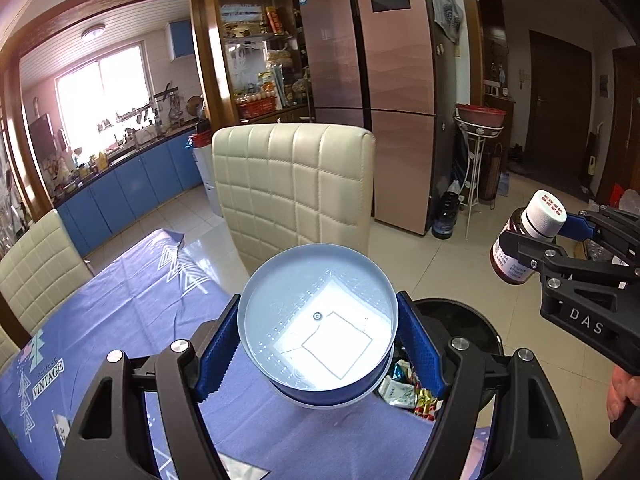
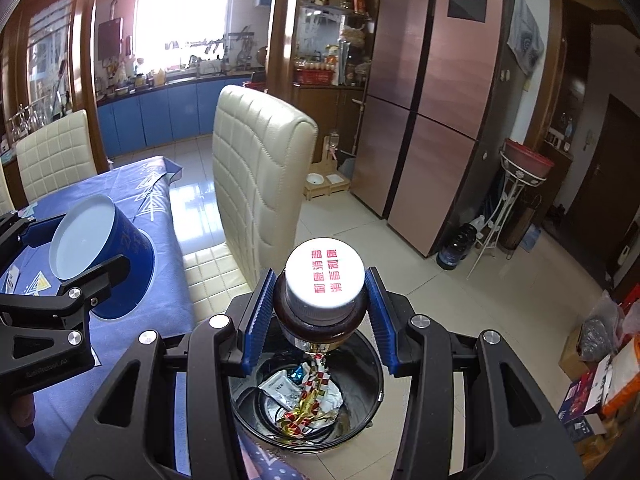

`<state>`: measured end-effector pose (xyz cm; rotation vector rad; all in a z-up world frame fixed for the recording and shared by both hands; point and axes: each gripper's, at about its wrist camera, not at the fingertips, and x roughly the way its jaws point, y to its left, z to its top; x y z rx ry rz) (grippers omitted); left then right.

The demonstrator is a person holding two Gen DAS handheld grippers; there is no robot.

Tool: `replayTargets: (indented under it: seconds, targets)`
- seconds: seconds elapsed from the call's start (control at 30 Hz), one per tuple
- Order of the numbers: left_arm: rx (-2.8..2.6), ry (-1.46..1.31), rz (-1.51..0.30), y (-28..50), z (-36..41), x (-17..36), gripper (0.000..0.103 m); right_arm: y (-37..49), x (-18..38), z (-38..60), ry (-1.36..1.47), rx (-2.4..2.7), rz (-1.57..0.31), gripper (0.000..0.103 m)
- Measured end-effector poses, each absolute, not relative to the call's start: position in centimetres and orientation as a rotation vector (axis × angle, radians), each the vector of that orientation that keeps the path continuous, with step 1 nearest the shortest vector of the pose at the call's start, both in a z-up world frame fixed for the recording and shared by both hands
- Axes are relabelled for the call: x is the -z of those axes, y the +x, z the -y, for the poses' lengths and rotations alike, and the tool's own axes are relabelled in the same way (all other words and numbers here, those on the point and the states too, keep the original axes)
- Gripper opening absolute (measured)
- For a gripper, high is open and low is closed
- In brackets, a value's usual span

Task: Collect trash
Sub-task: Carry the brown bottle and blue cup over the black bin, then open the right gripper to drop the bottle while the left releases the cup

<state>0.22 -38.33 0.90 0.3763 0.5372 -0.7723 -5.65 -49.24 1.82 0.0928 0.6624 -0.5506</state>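
My left gripper (image 1: 318,344) is shut on a round blue tub (image 1: 316,320) with a white inside, tipped so its mouth faces the camera. It hangs over the table's edge beside a black trash bin (image 1: 472,320). In the right wrist view the tub (image 2: 120,248) and left gripper (image 2: 60,248) appear at the left. My right gripper (image 2: 320,312) is shut on a brown bottle (image 2: 325,272) with a white cap bearing red print, directly above the bin (image 2: 360,360). Wrappers (image 2: 308,400) lie inside the bin. The bottle (image 1: 510,256) and right gripper (image 1: 540,236) show at the right of the left wrist view.
A table with a blue cloth (image 1: 120,300) lies to the left. A cream quilted chair (image 1: 292,184) stands close behind the bin, and a pink fridge (image 1: 392,80) beyond. Boxes and bags (image 2: 600,360) sit on the tiled floor at right.
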Motion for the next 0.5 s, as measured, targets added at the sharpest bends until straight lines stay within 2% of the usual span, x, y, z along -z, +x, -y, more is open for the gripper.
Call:
replayTargets:
  seconds: [0.5]
  targets:
    - [0.841,0.395,-0.548,0.0,41.5,-0.3,0.072,-7.1,-1.7,51.9,0.138,0.613,-0.667,0.047]
